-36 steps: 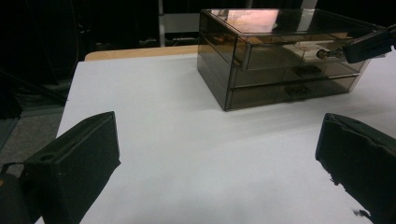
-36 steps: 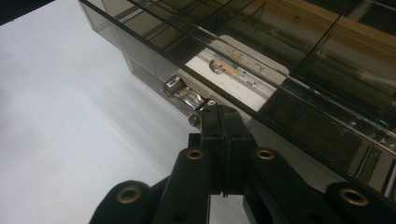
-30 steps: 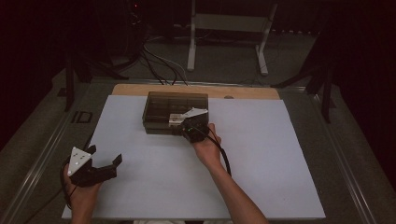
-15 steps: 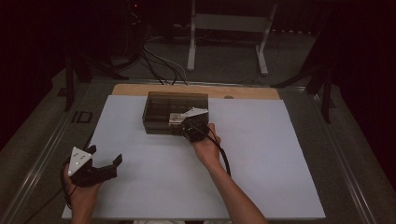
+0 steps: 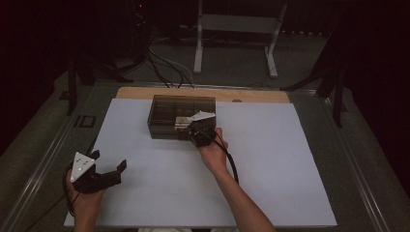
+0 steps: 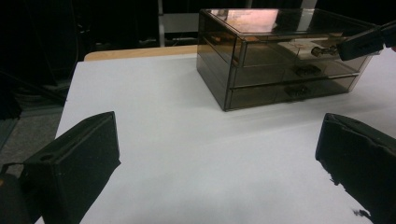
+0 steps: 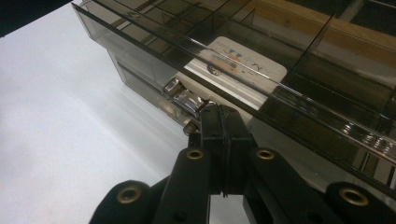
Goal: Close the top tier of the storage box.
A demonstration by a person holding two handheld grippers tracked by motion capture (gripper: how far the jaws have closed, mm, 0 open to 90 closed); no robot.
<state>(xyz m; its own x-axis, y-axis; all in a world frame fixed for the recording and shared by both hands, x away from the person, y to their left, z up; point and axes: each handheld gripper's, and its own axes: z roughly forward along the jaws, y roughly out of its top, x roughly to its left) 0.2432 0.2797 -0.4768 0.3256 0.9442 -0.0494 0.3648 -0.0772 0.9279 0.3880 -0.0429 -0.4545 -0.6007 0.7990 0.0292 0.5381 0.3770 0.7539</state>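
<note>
Right gripper (image 7: 223,122) is pressing its closed jaws against the top drawer's metal knob (image 7: 183,99) | smoked drawer box (image 5: 181,116) lying directly ahead | left gripper (image 5: 109,164) is waiting open, well apart

White sheet (image 5: 270,169) bare around drawer box (image 5: 169,108); box (smoked plastic) blocks far centre; right claw (image 7: 223,116) at its front.

I can read no text here. A white card (image 7: 243,63) lies inside the smoked drawer box (image 7: 299,60), just beyond my right gripper (image 7: 223,116) tips; it carries blurred coloured print that I can't make out.
</note>
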